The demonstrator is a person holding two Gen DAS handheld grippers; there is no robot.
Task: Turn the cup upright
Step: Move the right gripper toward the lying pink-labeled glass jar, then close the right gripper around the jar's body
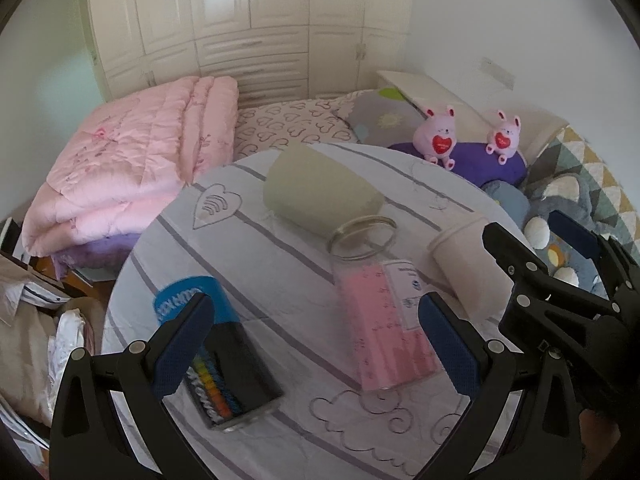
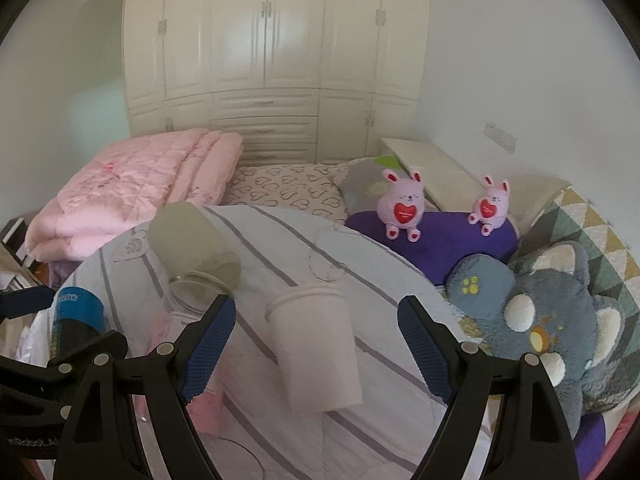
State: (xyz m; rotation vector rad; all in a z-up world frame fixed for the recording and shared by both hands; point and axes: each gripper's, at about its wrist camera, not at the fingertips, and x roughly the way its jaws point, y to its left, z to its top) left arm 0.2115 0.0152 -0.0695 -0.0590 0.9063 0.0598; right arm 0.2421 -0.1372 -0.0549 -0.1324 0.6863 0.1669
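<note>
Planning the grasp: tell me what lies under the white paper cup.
The white paper cup lies sideways on the striped tablecloth. Only cloth shows around it; the patch under it is covered.

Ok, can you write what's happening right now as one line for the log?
step: approach | right gripper: open, straddling white paper cup lying sideways | left gripper: open over clear pink-labelled measuring cup | cup not upright

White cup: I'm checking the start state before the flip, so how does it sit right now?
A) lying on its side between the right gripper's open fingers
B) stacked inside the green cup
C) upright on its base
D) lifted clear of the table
A: the white cup lies on its side on the table, between the open fingers of the right gripper, ungripped.
</note>
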